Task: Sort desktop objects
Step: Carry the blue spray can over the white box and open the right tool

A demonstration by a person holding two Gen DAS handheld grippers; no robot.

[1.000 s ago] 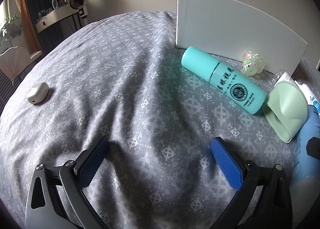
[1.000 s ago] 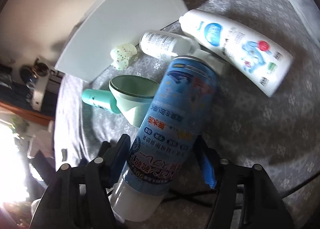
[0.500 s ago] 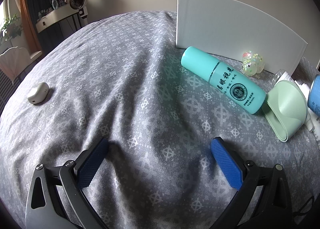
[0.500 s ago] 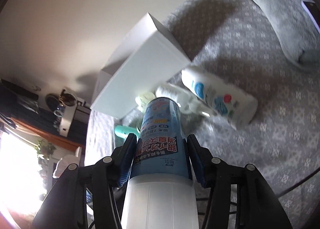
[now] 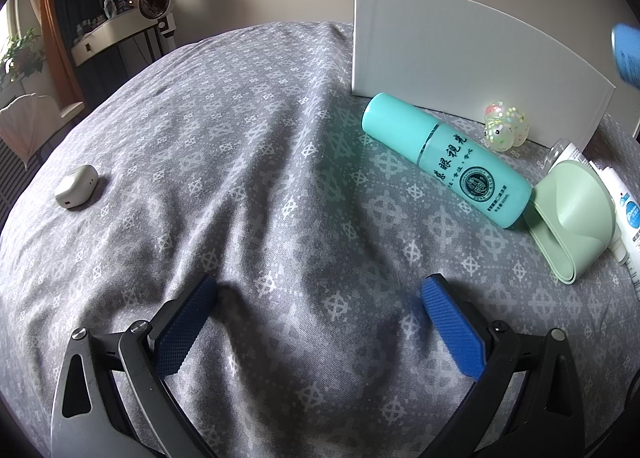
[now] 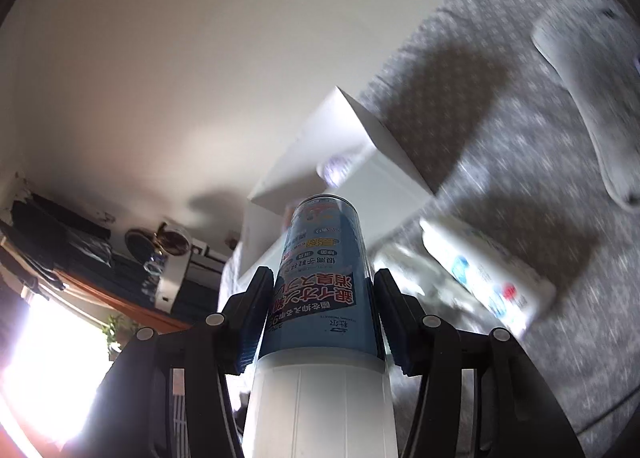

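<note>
My right gripper (image 6: pixel 320 298) is shut on a blue spray can (image 6: pixel 320 278) with a white cap, held up in the air in front of the white box (image 6: pixel 360 146). The can's end also shows blurred in the left wrist view (image 5: pixel 628 54), high at the right edge. My left gripper (image 5: pixel 316 322) is open and empty, low over the grey patterned cloth (image 5: pixel 240 178). A teal bottle (image 5: pixel 448 158) lies in front of the white box (image 5: pixel 460 58), next to a pale green cup (image 5: pixel 572 218) on its side.
A small glittery toy (image 5: pixel 506 126) sits against the box. A white tube (image 5: pixel 624 210) lies at the right edge. A white bottle with a blue label (image 6: pixel 488 274) lies near the box. A small white case (image 5: pixel 76 192) lies far left. A grey slipper-like object (image 6: pixel 592 98) lies far right.
My right gripper has lifted the blue spray can off the cloth and raised it toward the white box. The left gripper has not moved.
</note>
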